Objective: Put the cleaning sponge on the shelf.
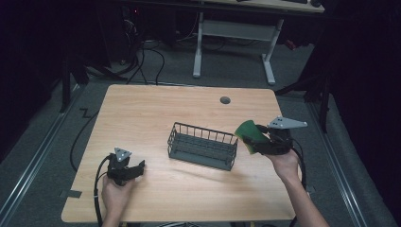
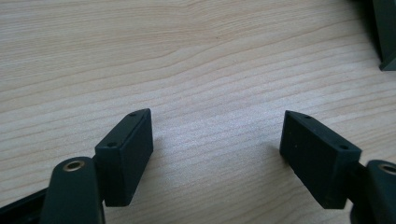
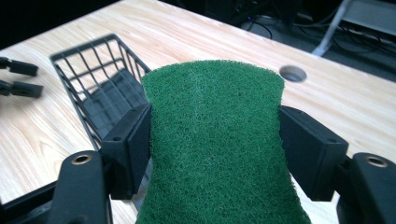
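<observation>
R tool (image 1: pixel 263 142) clamps green scouring pad (image 3: pixel 215 140) by its edges, raised just right of wire basket (image 1: pixel 202 145); basket's long axis runs left-right. L tool (image 2: pixel 217 154) wide, empty on worktop (image 1: pixel 156 106).

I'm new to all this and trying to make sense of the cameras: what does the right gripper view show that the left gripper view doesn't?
The right gripper view shows a green scouring pad pinched between the right gripper jaws, the wire basket's open mesh, a round hole in the tabletop, and the other gripper's jaw tips at its left edge. The left gripper view shows the left gripper with its jaws wide apart and bare wood between them. Both show the wooden table, and the left gripper view catches a dark corner, probably the basket.
</observation>
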`<state>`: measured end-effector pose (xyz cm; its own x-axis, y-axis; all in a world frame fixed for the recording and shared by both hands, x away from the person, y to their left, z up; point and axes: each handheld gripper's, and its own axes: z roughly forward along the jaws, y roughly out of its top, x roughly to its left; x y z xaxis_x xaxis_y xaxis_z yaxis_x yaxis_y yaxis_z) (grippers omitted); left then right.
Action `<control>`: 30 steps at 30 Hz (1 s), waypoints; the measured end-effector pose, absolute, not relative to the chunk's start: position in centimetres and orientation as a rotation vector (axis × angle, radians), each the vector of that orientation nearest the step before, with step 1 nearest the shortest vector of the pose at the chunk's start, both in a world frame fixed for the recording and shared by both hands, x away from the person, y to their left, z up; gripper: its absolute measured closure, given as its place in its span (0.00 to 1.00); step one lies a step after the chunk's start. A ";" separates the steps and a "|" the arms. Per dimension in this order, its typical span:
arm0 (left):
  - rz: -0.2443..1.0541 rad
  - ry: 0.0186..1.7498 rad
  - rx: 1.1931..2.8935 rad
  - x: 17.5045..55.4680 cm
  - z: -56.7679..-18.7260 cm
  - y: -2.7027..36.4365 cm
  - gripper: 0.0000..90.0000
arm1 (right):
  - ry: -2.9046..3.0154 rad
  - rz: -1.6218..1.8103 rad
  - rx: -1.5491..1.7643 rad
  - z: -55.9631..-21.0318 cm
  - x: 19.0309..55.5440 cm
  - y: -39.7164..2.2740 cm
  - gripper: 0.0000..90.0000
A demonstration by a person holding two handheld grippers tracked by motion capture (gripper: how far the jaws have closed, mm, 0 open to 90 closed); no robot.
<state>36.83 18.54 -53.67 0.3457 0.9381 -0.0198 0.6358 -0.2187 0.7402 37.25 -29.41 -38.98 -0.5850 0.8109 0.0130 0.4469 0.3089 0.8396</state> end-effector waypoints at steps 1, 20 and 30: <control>0.584 1.371 1.949 36.8 -53.7 18.5 0.29 | 2.171 1.196 1.114 -38.9 37.4 -29.2 0.34; 0.586 1.370 1.949 36.8 -53.7 18.5 0.29 | 2.264 1.195 1.054 -39.4 40.6 -24.7 0.33; 0.586 1.371 1.949 36.8 -53.7 18.5 0.29 | 2.308 1.149 1.037 -40.5 41.3 -23.1 0.33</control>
